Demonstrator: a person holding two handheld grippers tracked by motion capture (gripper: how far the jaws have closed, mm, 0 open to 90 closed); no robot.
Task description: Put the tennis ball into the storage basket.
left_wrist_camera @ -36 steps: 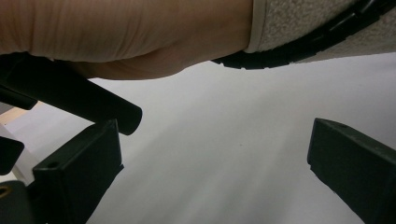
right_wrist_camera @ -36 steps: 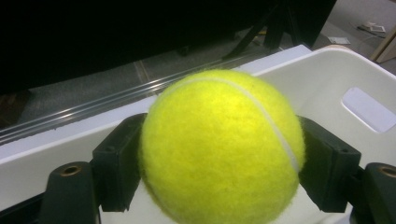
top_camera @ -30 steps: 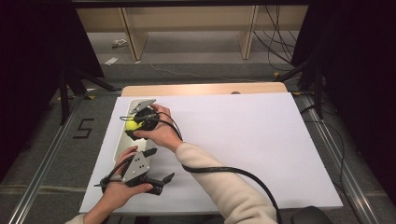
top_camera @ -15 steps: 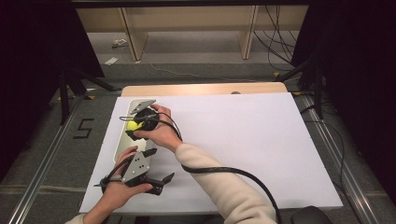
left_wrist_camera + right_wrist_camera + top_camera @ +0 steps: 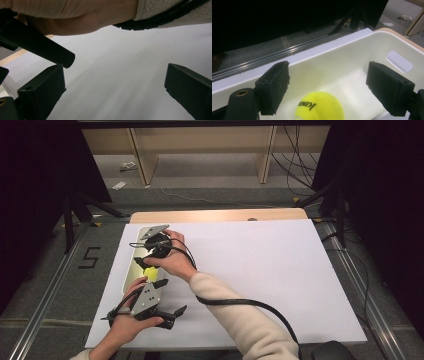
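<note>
Between the right tool's [image 5: 327, 87] wide jaws — tennis ball [image 5: 319, 106] inside white bin [image 5: 352, 57].

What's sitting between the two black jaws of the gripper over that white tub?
A yellow tennis ball lies in the white tub, low between the open jaws of the right gripper, apart from both. The right gripper view shows it; otherwise that gap is bare tub floor.

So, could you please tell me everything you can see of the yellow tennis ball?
The tennis ball is bright yellow and fuzzy, with dark lettering printed across its felt, seen upside down. It lies on the floor of the white bin, a smooth plastic-looking tub with a handle slot in its far wall. The right gripper hangs over it, jaws wide apart and clear of it. In the high view it shows as a yellow patch.
</note>
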